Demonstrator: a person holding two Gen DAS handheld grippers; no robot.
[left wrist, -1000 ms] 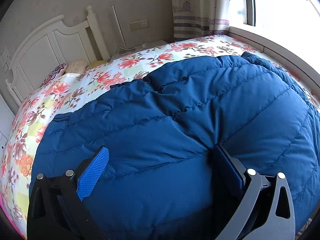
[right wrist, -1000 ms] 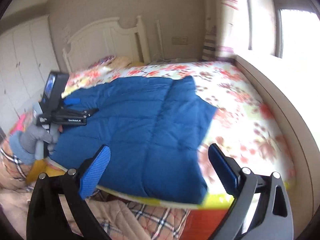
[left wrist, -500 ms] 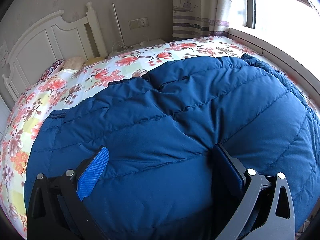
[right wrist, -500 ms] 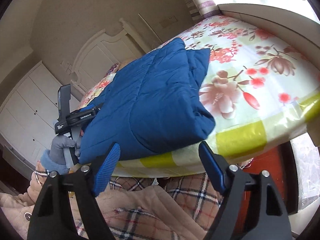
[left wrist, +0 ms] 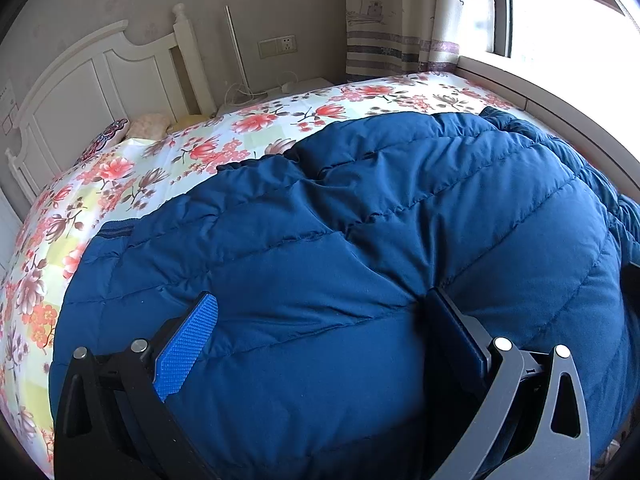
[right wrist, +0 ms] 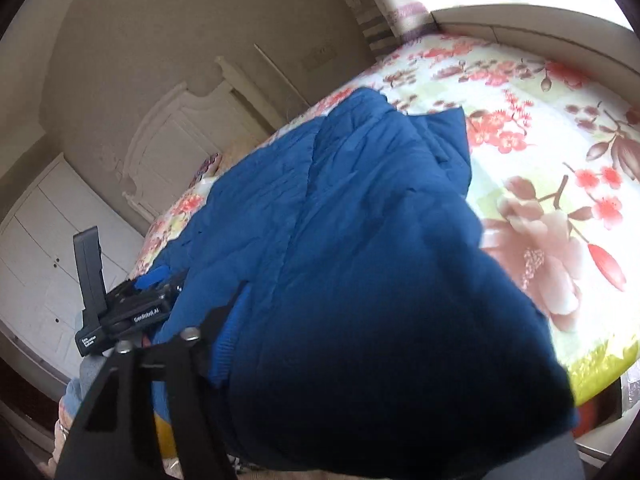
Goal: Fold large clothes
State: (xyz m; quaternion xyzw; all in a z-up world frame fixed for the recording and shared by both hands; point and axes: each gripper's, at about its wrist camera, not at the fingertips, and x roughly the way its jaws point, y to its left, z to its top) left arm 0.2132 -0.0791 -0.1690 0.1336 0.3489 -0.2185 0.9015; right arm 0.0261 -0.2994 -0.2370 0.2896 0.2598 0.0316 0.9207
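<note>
Blue quilted coat (left wrist: pixel 360 260) lies on the floral bed (left wrist: pixel 120 184), bulging between the wide-spread fingers of my left hand-held gripper (left wrist: pixel 320 320), while it smothers my right hand-held gripper (right wrist: pixel 320 320) from 12 to 5 o'clock, grip unreadable.

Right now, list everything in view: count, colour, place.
quilted padded garment: one, dark blue, spread over the bed's near end.
floral bedsheet: one, white with red flowers, under the garment.
wooden headboard: one, white, at the far end of the bed.
wall socket: one, white, right of the headboard.
striped curtain: one, beige, by the window.
wardrobe doors: white, left wall.
left hand-held gripper: open, fingers pressed into the garment.
right hand-held gripper: garment covers one finger.
</note>
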